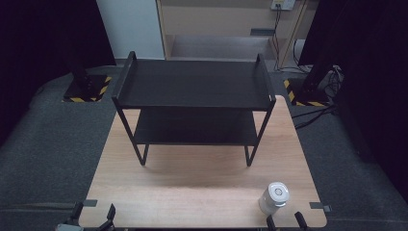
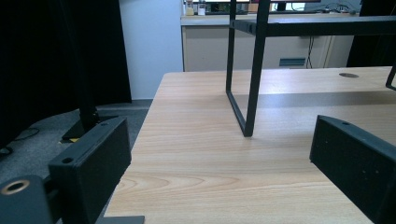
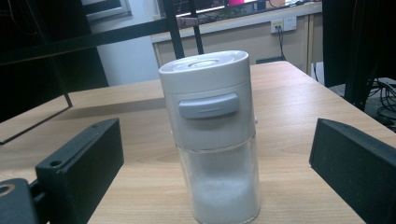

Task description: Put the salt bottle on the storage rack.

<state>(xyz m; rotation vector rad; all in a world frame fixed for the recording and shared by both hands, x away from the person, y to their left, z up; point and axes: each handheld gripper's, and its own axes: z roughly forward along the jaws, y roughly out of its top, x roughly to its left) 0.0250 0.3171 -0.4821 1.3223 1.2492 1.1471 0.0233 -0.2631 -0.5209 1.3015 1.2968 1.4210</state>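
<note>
One white shaker (image 3: 212, 135) before one black rack (image 1: 192, 103).

A two-tier rack (image 1: 192, 96) is set on the far half of the counter (image 1: 192, 187), its legs planted near the middle. A dispenser jar (image 1: 274, 198) is stood upright on the near right corner of the counter, well apart from the rack. The right claw (image 1: 286, 222) is placed at the near edge just before the jar, which is seen between its spread jaws. The left claw (image 1: 94, 215) is held at the near left corner, jaws apart, with the rack's left front leg (image 2: 252, 84) seen ahead.
</note>
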